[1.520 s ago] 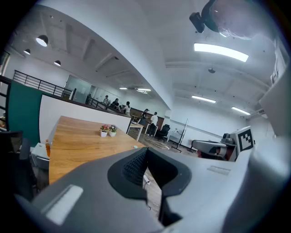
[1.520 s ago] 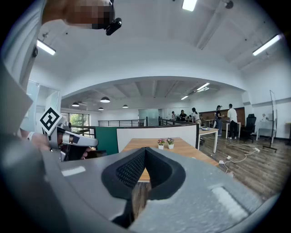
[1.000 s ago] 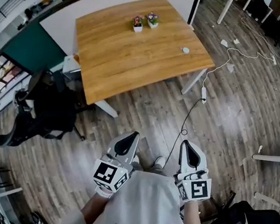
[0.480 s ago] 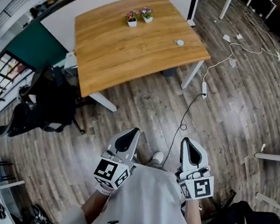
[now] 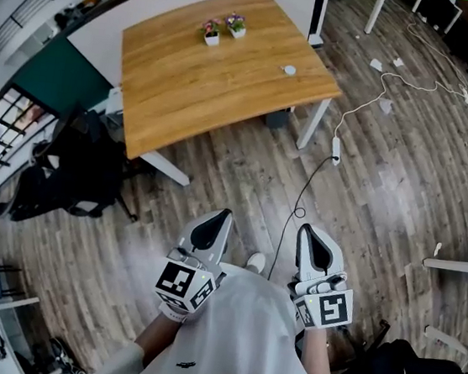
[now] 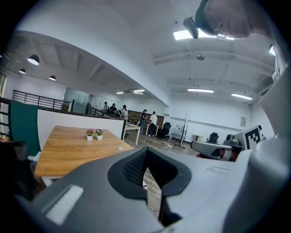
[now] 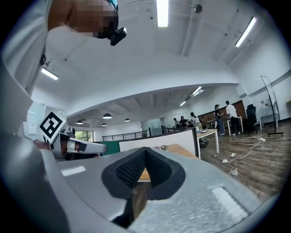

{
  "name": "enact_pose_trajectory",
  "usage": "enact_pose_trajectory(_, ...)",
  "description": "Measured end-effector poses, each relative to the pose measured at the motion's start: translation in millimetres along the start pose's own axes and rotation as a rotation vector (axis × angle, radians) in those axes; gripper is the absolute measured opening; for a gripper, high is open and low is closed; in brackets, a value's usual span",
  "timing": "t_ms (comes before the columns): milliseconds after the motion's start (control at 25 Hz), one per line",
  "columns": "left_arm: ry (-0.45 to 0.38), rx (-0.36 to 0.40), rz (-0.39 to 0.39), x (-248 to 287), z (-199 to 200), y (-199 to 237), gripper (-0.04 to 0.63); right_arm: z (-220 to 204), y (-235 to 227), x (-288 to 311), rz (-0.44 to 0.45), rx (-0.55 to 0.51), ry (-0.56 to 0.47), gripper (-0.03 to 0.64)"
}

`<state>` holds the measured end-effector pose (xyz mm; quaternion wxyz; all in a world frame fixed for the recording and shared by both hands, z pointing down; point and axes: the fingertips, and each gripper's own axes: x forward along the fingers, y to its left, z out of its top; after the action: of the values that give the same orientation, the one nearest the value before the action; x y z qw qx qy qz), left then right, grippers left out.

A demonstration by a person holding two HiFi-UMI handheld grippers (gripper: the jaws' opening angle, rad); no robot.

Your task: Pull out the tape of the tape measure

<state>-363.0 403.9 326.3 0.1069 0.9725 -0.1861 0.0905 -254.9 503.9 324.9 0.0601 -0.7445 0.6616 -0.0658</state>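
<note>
Left of the light wooden table with white legs there's a black office chair on the grey-brown plank floor. Near the table's far edge stand 2 small white flower pots with pink and purple blooms, side by side.

The left gripper, white with a black-and-white marker cube, is held well short of the table's near edge, close to the person's pale shirt. Its jaws are pressed together with nothing between them.

Toward the table's right edge lies a small round pale disc, well apart from the pots and from both grippers. It's probably the tape measure, but it's too tiny in the head view to be sure.

The right gripper, same build, sits level with the left one, also well off the table, jaws closed tight and empty.

Just right of the table's near right leg a white power strip lies on the floor, with cable trailing from both ends.
</note>
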Motion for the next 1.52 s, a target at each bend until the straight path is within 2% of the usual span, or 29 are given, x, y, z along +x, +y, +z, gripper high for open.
enact_pose_trajectory(160,0.005,-0.019,0.015,6.6,-2.4,0.3,0.017,-3.7,-4.3,-2.4,-0.019,-0.048,0.004,0.000)
enact_pose_trajectory(400,0.027,-0.030,-0.030,34.3,-6.5,1.4,0.017,-11.9,-16.8,13.1,-0.030,-0.047,0.052,0.002)
enact_pose_trajectory(600,0.023,-0.052,-0.032,65.1,0.3,15.3,0.017,-13.7,-30.7,36.7,-0.015,-0.074,0.104,0.000)
enact_pose_trajectory(800,0.021,-0.081,-0.039,103.0,11.3,37.0,0.017,-3.5,-50.8,74.9,-0.013,-0.093,0.111,0.001)
enact_pose_trajectory(1160,-0.014,-0.092,-0.064,168.8,58.9,81.0,0.017,22.7,-75.7,159.9,0.009,-0.093,0.119,0.000)
enact_pose_trajectory(1520,-0.029,-0.112,-0.051,219.2,85.1,153.8,0.017,43.5,-95.4,247.6,0.006,-0.128,0.115,0.000)
